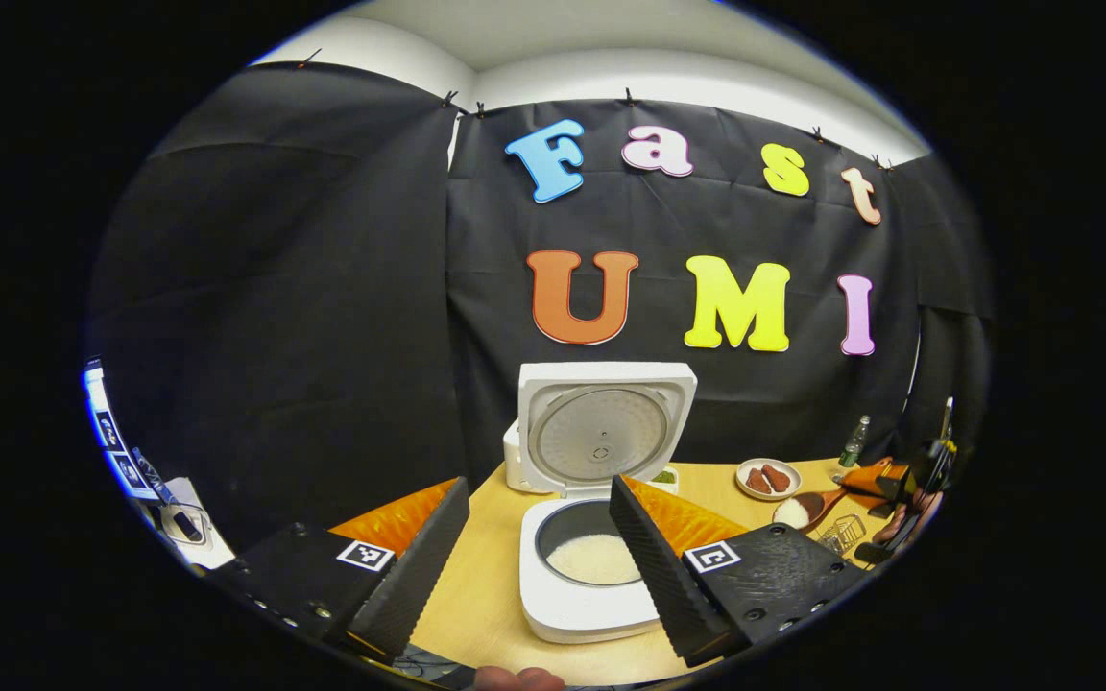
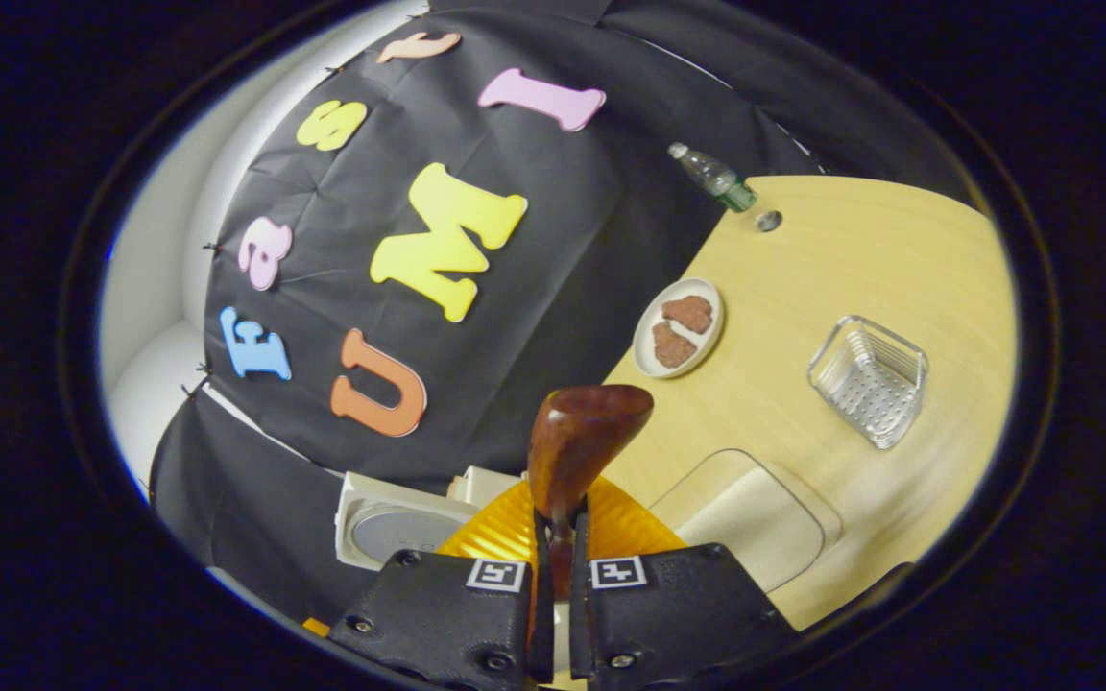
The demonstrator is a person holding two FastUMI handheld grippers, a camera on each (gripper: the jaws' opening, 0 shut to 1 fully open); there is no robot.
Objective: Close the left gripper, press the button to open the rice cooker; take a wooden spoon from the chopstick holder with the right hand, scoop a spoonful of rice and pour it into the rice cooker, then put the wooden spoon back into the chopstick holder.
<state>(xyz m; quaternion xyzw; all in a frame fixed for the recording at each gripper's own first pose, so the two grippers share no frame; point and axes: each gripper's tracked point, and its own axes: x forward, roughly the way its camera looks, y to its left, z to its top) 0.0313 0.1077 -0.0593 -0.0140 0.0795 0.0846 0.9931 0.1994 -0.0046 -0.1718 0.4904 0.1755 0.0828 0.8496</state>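
Note:
The white rice cooker (image 1: 580, 622) stands open in the left gripper view, its lid (image 1: 605, 426) upright and white rice (image 1: 596, 559) in the pot. My left gripper (image 1: 539, 486) hovers in front of it, open, nothing between its fingers. At the far right my right gripper (image 1: 899, 491) holds the wooden spoon (image 1: 796, 510), which has white rice in its bowl, above the wire chopstick holder (image 1: 841, 531). In the tilted right gripper view my right gripper (image 2: 561, 523) is shut on the spoon's handle. The back of the spoon's bowl (image 2: 584, 434) faces the camera. The chopstick holder (image 2: 868, 381) sits apart on the table.
A plate (image 2: 644, 353) with two brown pieces and a bottle (image 2: 712, 178) stand near the wall; the plate (image 1: 743, 472) and bottle (image 1: 855, 441) also show right of the cooker. A shallow pale rounded container (image 2: 755, 518) lies just beyond my right fingers. The cooker's lid (image 2: 399, 526) is at lower left.

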